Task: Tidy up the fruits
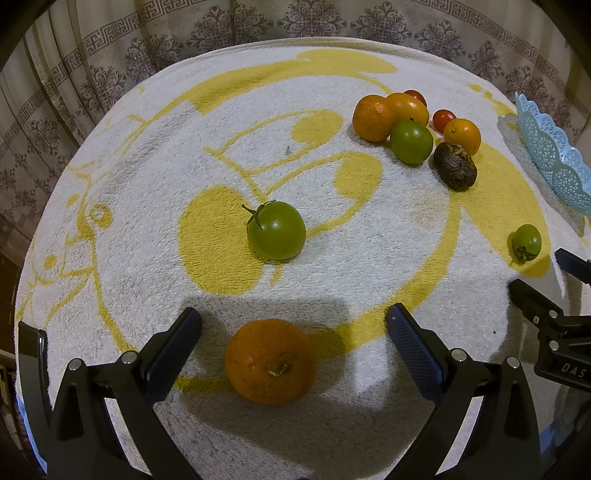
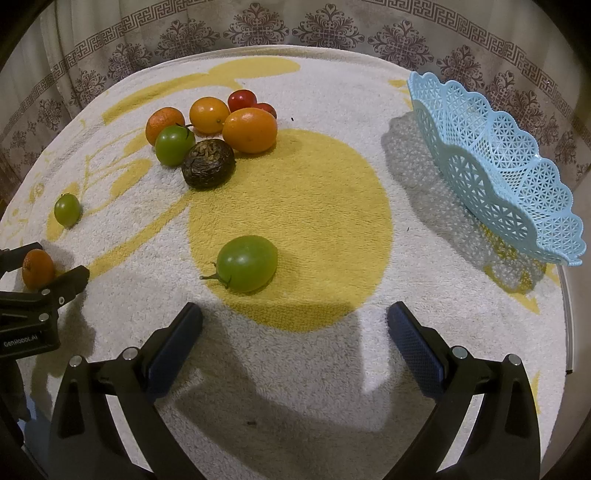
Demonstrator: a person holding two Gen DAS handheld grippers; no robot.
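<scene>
My left gripper (image 1: 293, 326) is open, its fingers on either side of an orange (image 1: 270, 361) that lies on the towel; it shows in the right wrist view (image 2: 37, 268) too. A green tomato (image 1: 277, 229) lies just beyond. My right gripper (image 2: 294, 324) is open and empty, with another green tomato (image 2: 246, 263) ahead of it. A pile of fruit (image 2: 210, 136) holds oranges, a green tomato, red tomatoes and a dark wrinkled fruit (image 2: 208, 164). A light blue lattice basket (image 2: 498, 173) stands at the right, tilted.
A white and yellow towel (image 2: 314, 206) covers the round table. A patterned curtain (image 2: 295, 26) hangs behind. A small green tomato (image 2: 67, 209) lies apart at the left. The left gripper's body (image 2: 29, 317) shows at the left edge.
</scene>
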